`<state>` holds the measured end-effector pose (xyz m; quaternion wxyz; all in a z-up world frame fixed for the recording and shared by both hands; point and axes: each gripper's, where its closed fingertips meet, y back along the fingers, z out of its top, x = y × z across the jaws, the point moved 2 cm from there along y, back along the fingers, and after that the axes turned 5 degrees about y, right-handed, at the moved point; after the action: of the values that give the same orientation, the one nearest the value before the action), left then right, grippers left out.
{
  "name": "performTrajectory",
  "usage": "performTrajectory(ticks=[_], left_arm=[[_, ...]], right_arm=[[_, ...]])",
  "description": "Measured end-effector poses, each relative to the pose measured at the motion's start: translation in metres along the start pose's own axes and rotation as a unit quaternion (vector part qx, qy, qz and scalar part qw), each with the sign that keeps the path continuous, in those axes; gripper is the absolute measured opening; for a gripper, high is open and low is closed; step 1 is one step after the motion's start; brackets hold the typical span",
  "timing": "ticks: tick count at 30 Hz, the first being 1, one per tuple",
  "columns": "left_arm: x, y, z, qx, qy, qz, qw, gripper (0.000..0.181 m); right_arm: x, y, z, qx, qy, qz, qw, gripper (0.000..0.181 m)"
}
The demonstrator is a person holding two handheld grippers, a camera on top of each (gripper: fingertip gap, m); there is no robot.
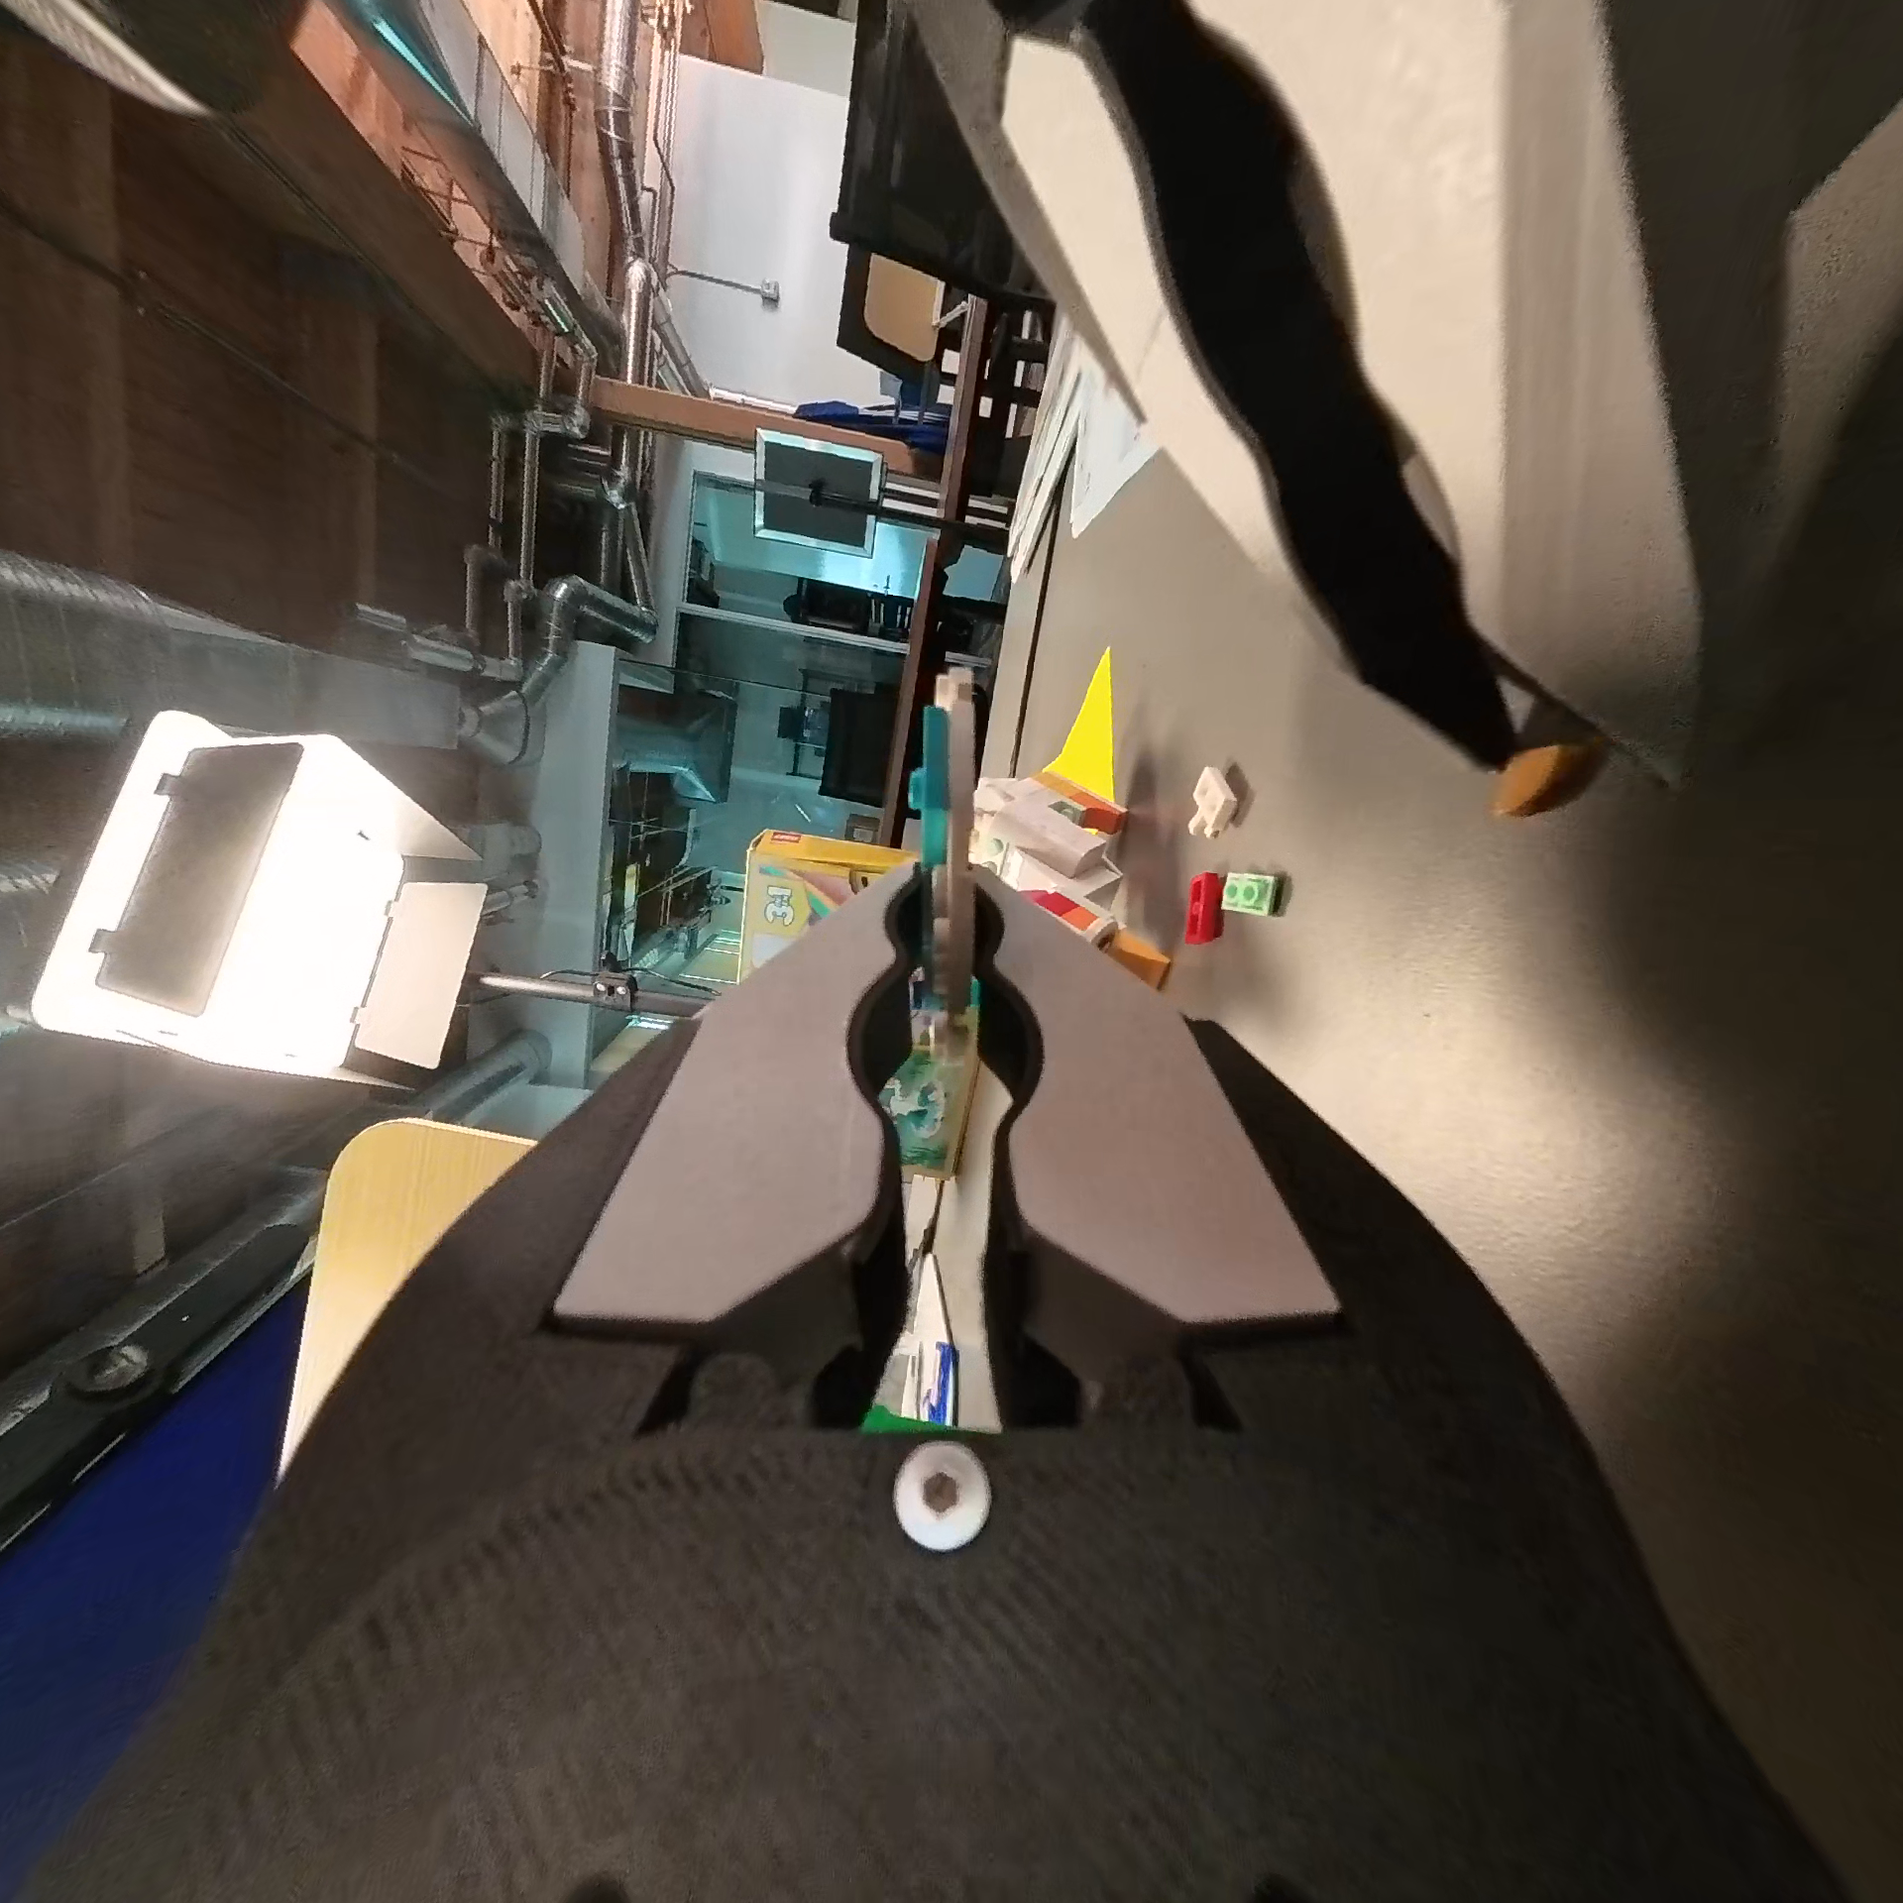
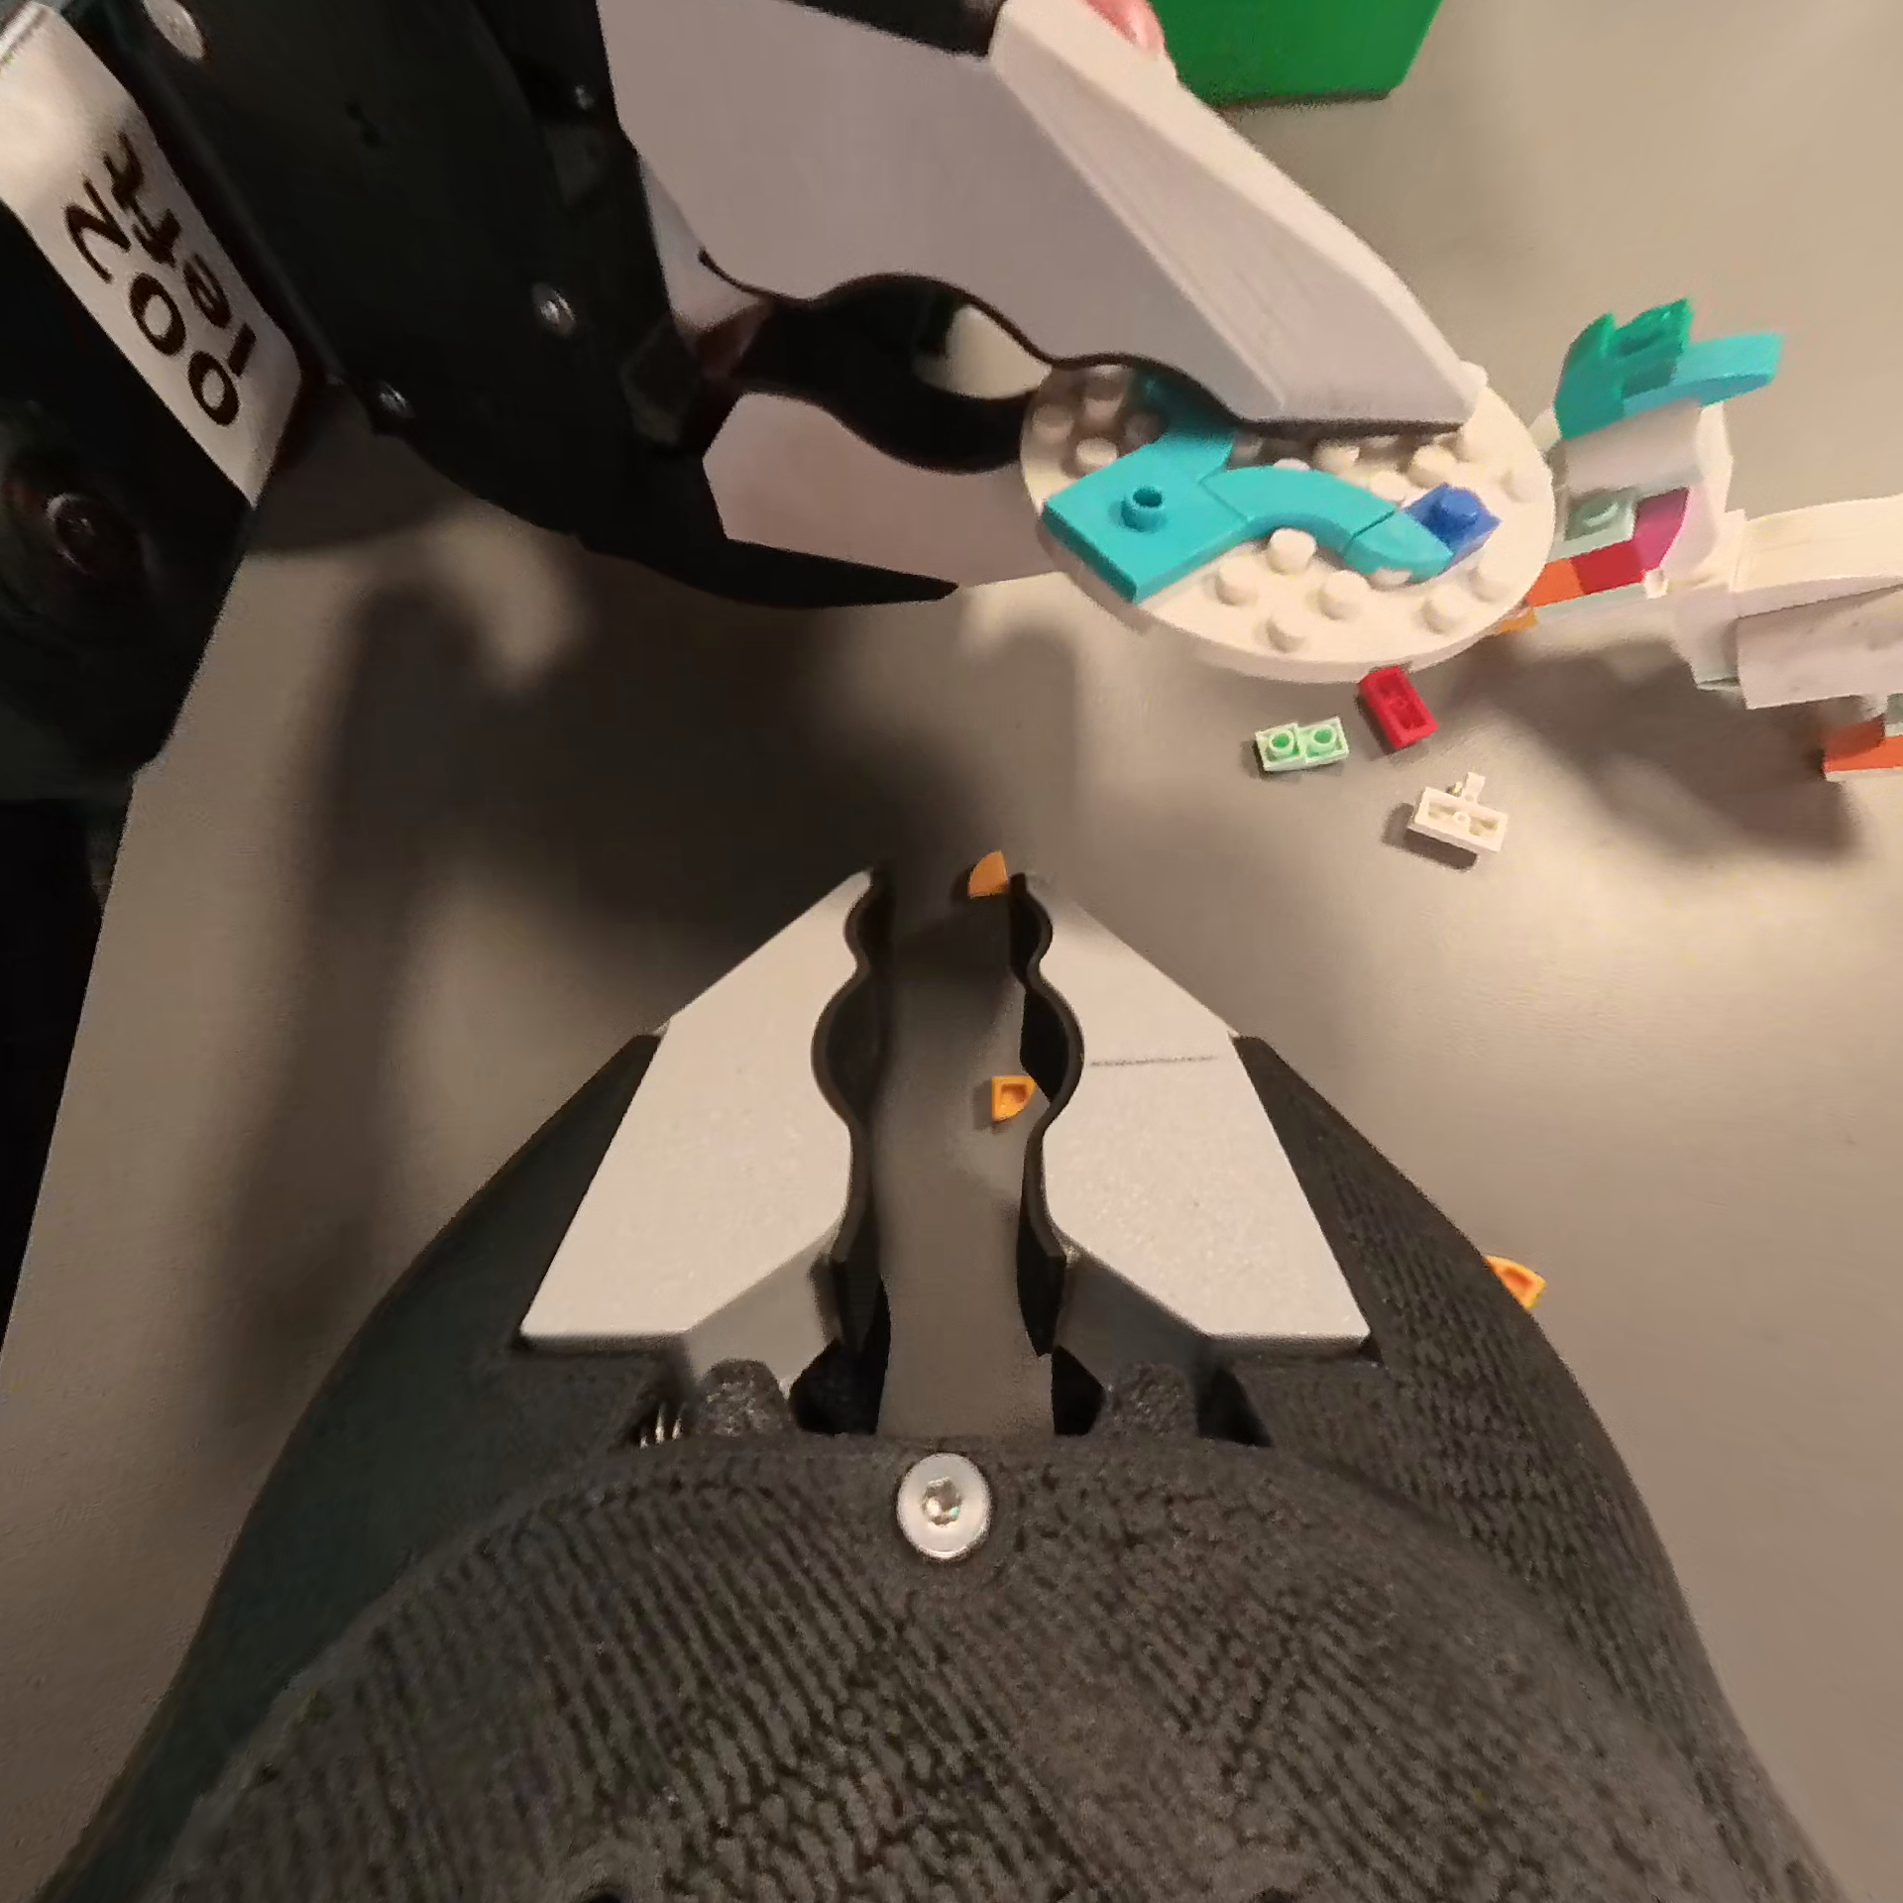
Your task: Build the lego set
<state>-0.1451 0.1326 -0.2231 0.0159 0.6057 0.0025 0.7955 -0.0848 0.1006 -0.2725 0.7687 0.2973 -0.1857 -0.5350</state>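
I have the left gripper (image 1: 953,886) clamped on the edge of the round white plate (image 2: 1287,515), holding it off the table (image 2: 515,721) with its studs and the teal curved pieces (image 2: 1267,505) facing my right-hand camera. My right gripper (image 2: 947,886) hangs low over the table with its jaws a narrow gap apart and nothing between them; a small orange quarter-round tile (image 2: 985,875) sits just past its tips, a second orange tile (image 2: 1007,1097) lies on the table seen through the gap, and a third orange tile (image 2: 1514,1280) peeks out at the gripper's right flank. I judge the step in hand is picking up the orange tile at the tips. To do it well I would keep the plate steady, centre the tips around the tile, lower until they nearly brush the table, and close gently on its straight sides so it doesn't skid or pop out. The red brick (image 2: 1395,705), green plate (image 2: 1301,741) and white clip piece (image 2: 1457,814) lie beside the half-built white model (image 2: 1751,577), well apart from my target
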Motion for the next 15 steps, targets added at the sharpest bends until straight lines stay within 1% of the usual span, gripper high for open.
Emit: performTrajectory(ticks=[8, 13, 15], left_arm=[[-0.0021, -0.0003, -0.0001, -0.001, 0.001, -0.006, 1.000, 0.004], [-0.0026, -0.0006, -0.0007, 0.001, 0.003, -0.008, 1.000, 0.004], [-0.0027, -0.0008, -0.0007, 0.001, 0.003, -0.009, 1.000, 0.004]], right_arm=[[0.0091, 0.0060, -0.0032, -0.008, -0.007, 0.029, 1.000, 0.017], [0.0011, 0.0063, 0.0022, -0.021, 0.004, -0.004, 1.000, 0.023], [0.0011, 0.0043, 0.0044, -0.023, 0.004, 0.000, 1.000, 0.025]])
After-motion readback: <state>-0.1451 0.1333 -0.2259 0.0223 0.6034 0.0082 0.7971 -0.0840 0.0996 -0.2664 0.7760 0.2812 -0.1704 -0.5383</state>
